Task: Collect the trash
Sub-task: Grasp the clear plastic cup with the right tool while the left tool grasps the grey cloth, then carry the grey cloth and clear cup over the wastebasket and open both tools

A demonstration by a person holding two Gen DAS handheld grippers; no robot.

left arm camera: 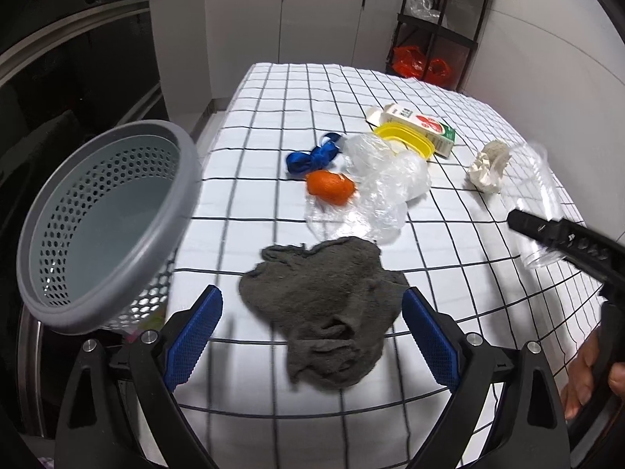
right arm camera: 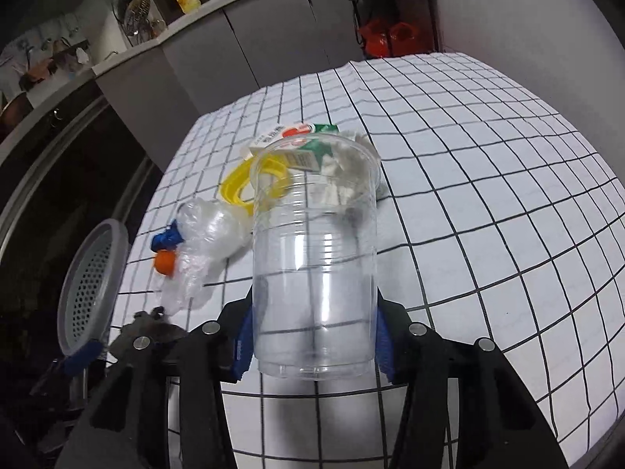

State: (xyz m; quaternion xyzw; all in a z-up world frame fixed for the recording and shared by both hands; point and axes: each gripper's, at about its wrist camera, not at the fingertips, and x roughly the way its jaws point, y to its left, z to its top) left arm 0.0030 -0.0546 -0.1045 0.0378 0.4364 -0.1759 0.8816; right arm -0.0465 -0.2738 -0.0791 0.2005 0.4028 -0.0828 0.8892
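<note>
Left wrist view, nearest: the left gripper (left arm camera: 312, 336) is hovering over the checked tablecloth (left arm camera: 468, 242), its blue-padded jaws standing wide apart and grasping nothing. A grey rag (left arm camera: 324, 305) is lying crumpled on the cloth between the two pads, touching neither as far as the view shows. At the left edge a grey perforated basket (left arm camera: 105, 226) is appearing tilted, its mouth facing the table; what is supporting it cannot be told. At the lower right a hand (left arm camera: 593, 375) is gripping the handle of the other tool.

Right wrist view, nearest: the right gripper (right arm camera: 312, 336) is clenching a clear plastic cup (right arm camera: 314, 258) near its base, a blue pad pressing on each side. The cup is sitting off the cloth, mouth pointing away from the camera.

Middle distance: an orange ball (left arm camera: 331, 187) is resting against a crumpled clear plastic bag (left arm camera: 375, 183), with a blue ribbon (left arm camera: 312, 156) just beside both. To the right, a wad of white paper (left arm camera: 490, 166) is lying apart from this cluster.

Farther back: a yellow lid (left arm camera: 404, 138) is leaning on a drink carton (left arm camera: 422, 127), which is lying on its side.

Beyond the table: a black shelf (left arm camera: 441, 23) is standing against the wall, holding red bags (left arm camera: 418, 64) on its lowest level.
</note>
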